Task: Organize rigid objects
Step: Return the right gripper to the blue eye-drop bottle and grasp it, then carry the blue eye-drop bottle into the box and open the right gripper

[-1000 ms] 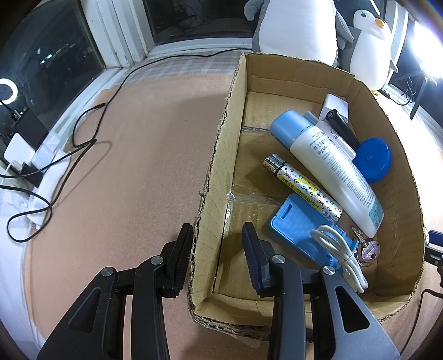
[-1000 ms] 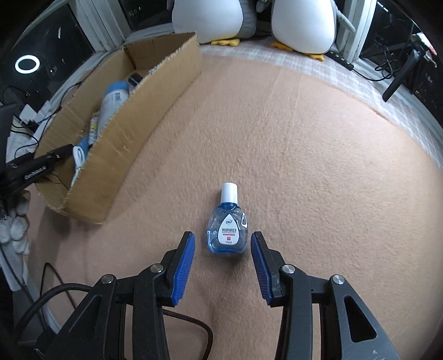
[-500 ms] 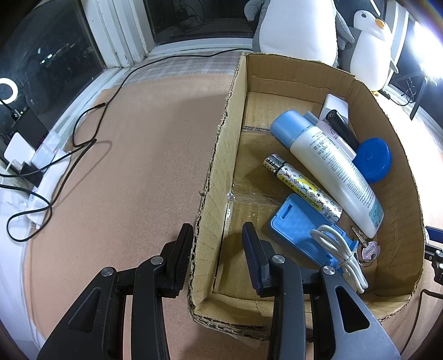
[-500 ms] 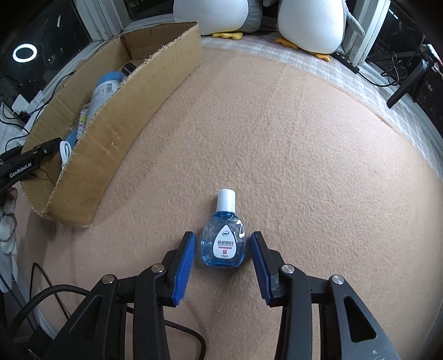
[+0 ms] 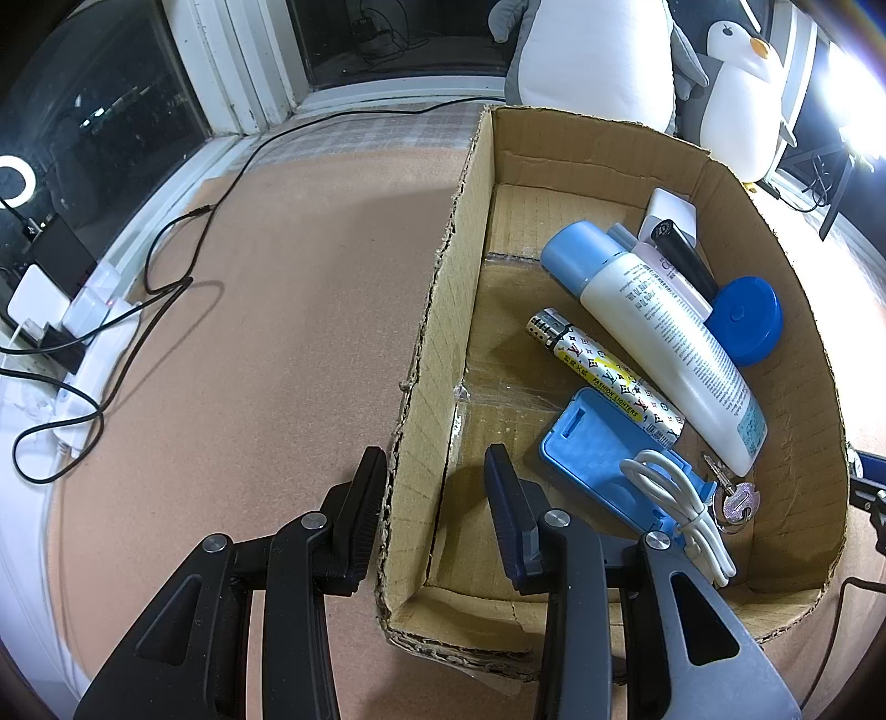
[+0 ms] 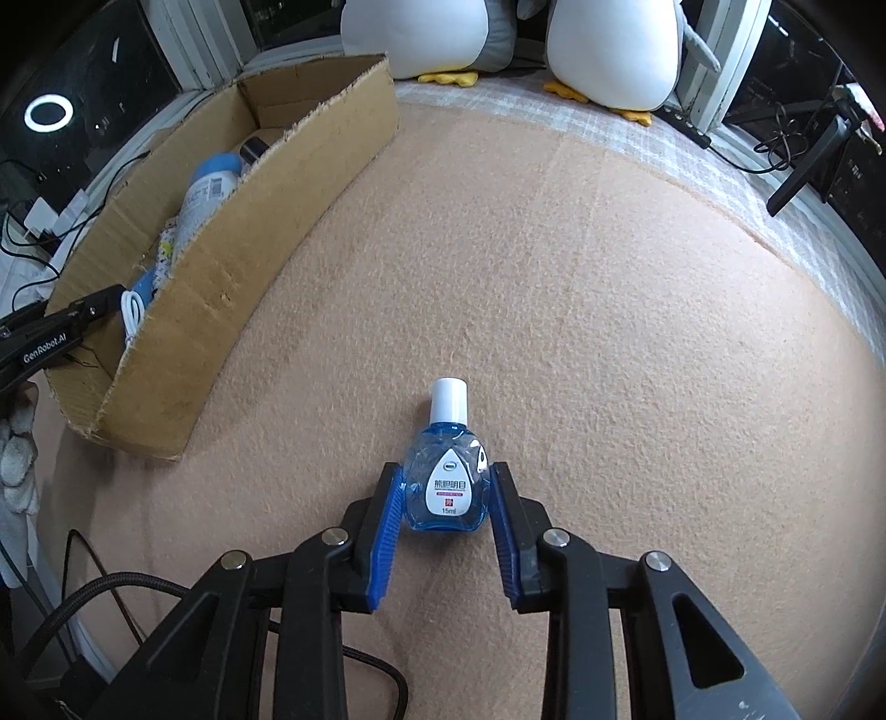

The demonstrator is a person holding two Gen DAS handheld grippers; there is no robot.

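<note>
A small blue eye-drop bottle point(image 6: 447, 476) with a white cap lies on the tan felt, cap pointing away. My right gripper point(image 6: 446, 484) is open with its blue pads on either side of the bottle's body, very close to it. My left gripper point(image 5: 437, 482) is open and straddles the near left wall of the cardboard box point(image 5: 426, 343), one finger outside, one inside. The box also shows in the right wrist view point(image 6: 266, 221). It holds a white bottle with a blue cap point(image 5: 659, 332), a patterned lighter point(image 5: 603, 376), a blue case point(image 5: 603, 465) and a white cable point(image 5: 681, 509).
Two plush penguins point(image 6: 609, 50) sit at the far edge by the window. Black cables point(image 5: 160, 288) and a power strip point(image 5: 83, 327) lie left of the box. A blue round lid point(image 5: 742, 321) and a key point(image 5: 731, 498) are in the box.
My right gripper has moved forward so the eye-drop bottle now sits between its pads, and the jaws have narrowed around it. The left gripper has not moved.
</note>
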